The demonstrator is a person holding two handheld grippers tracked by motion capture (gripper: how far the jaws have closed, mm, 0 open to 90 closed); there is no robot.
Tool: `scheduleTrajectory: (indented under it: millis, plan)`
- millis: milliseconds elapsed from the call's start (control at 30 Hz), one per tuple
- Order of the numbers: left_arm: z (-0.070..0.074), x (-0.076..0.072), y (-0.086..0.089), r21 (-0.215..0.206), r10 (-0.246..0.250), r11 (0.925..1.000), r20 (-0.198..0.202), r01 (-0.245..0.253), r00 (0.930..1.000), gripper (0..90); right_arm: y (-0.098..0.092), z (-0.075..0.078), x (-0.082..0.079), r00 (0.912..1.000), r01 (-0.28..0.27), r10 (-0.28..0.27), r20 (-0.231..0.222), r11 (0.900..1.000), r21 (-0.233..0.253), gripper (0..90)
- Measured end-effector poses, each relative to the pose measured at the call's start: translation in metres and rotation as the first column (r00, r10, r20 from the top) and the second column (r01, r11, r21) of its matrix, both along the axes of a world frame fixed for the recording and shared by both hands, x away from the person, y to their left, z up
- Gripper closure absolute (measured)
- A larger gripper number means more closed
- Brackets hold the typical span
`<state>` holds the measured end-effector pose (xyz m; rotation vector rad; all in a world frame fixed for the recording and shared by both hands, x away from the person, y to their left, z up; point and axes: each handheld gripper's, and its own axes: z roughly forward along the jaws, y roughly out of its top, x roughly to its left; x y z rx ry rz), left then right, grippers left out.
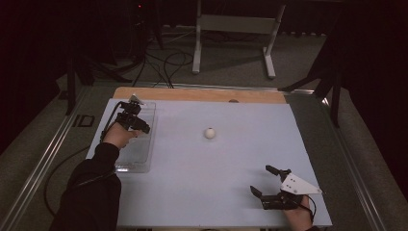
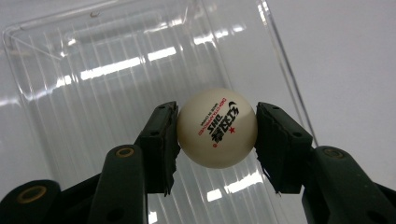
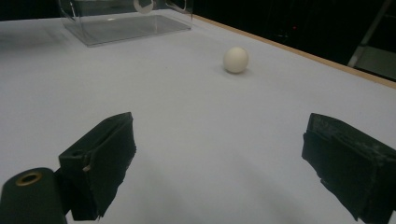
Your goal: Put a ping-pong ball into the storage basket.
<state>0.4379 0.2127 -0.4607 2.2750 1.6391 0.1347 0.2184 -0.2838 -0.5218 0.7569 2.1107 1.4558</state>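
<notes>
Dark curtains and a metal stand frame a pale counter (image 1: 216,163) with a wooden strip along its far edge. At its left side sits a clear plastic box (image 1: 139,144). The left hand-held gripper (image 2: 217,128) hangs directly over that box, its jaws pinching a white ball (image 2: 217,128) with red and black print; the box floor lies straight below it, so a release there should drop it inside. A second ball (image 1: 209,133) rests mid-counter, well apart from both hands. The right hand-held gripper (image 1: 270,182) sits near the front right corner, jaws spread wide and empty, with that ball ahead and to its left.
</notes>
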Motion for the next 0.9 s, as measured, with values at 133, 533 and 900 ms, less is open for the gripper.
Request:
scheduleTrajectory:
  millis: [133,533,900]
  plan:
    - [-0.002,0.000,-0.001,0.023,0.012,0.9997,0.003,-0.012,0.9999,50.9,0.000,0.000,0.000,1.0000,0.000,0.000,0.001,1.000,-0.001,9.3]
    - [0.005,0.000,0.002,0.064,0.023,0.9977,0.010,-0.023,0.9997,34.8,0.000,0.001,0.000,1.0000,0.001,-0.001,0.005,1.000,-0.003,9.3]
    - [0.020,-0.006,-0.004,0.099,-0.010,0.9951,0.041,0.006,0.9991,14.8,0.000,0.001,0.000,1.0000,0.003,-0.003,0.006,1.000,-0.004,9.3]
